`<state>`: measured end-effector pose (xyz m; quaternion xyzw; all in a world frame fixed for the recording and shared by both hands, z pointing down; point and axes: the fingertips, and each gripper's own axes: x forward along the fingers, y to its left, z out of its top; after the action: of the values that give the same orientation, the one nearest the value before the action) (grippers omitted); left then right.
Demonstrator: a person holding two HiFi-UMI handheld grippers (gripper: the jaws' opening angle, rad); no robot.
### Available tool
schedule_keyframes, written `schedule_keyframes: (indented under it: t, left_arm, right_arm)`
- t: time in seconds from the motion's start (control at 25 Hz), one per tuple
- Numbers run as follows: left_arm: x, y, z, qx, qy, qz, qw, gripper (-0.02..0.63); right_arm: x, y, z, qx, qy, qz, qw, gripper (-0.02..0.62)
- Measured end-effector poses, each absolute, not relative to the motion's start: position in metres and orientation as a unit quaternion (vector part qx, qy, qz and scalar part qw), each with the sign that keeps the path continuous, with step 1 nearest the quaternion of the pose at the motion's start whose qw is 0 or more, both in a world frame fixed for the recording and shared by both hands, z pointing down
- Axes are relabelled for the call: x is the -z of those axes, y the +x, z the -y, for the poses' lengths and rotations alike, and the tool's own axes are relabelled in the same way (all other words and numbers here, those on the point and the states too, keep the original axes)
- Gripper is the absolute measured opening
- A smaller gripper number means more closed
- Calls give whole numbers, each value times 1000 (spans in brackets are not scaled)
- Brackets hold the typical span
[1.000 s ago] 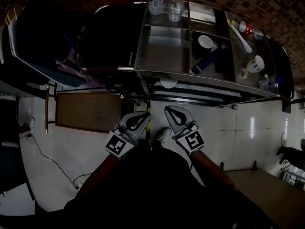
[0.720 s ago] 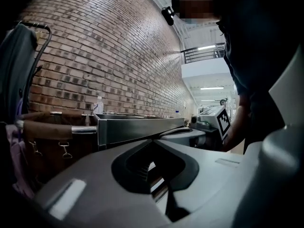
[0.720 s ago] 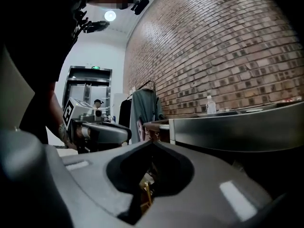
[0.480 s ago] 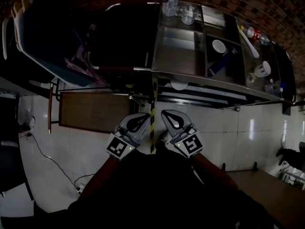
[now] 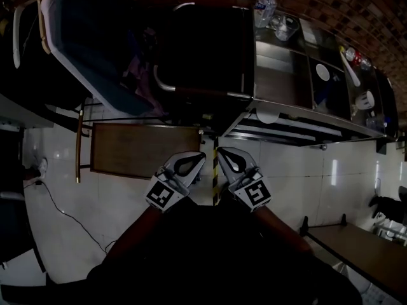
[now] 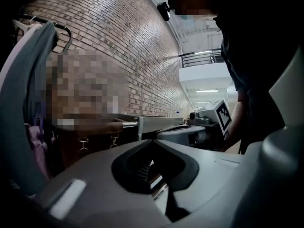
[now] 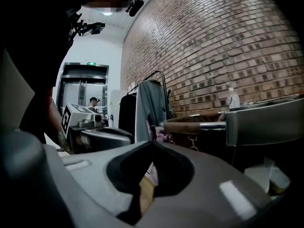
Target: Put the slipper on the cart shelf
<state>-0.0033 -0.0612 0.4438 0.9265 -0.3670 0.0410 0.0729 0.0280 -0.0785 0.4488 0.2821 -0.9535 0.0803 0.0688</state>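
Low at six o'clock of the head view, left gripper [image 5: 200, 159] and right gripper [image 5: 222, 154] hold their jaws closed, empty. No slipper is visible; the cart [image 5: 280, 86] stands at one o'clock. Seemingly the search step: next, find the slipper and open the jaws.

The left gripper [image 6: 154, 141] fills the near foreground, its jaws meeting at the tips with nothing between them. Just beyond on the right lies the right gripper [image 6: 166, 133]. Further left, a handle [image 6: 124, 124] juts from what seems a steel cart [image 6: 159, 121]. A brick wall [image 6: 123, 42] runs behind, and a grey garment [image 6: 23, 94] hangs at the far left.
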Motion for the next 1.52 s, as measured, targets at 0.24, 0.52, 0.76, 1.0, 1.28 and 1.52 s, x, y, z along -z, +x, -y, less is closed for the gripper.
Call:
schedule_keyframes:
  t: [0.24, 0.52, 0.76, 1.0, 1.28, 1.52]
  left_arm:
    - [-451, -60, 44, -38, 930, 358, 74, 3]
    - [-453, -112, 22, -29, 933, 352, 70, 3]
    - [-455, -154, -3, -31, 941, 332, 65, 3]
    - [-453, -182, -25, -25, 947, 312, 67, 3]
    - [-449, -200, -32, -18, 943, 325, 72, 3]
    - [-441, -199, -35, -15, 938, 337, 75, 2]
  right_arm:
    - [-451, -31, 59, -83, 284, 952, 73, 0]
    - [-453, -88, 32, -80, 280, 954, 72, 0]
    - [-451, -127, 7, -77, 296, 950, 68, 0]
    - [-451, -157, -15, -72, 315, 944, 70, 0]
    - [-442, -169, -29, -83, 313, 944, 67, 0]
    - [-432, -166, -35, -64, 296, 950, 72, 0]
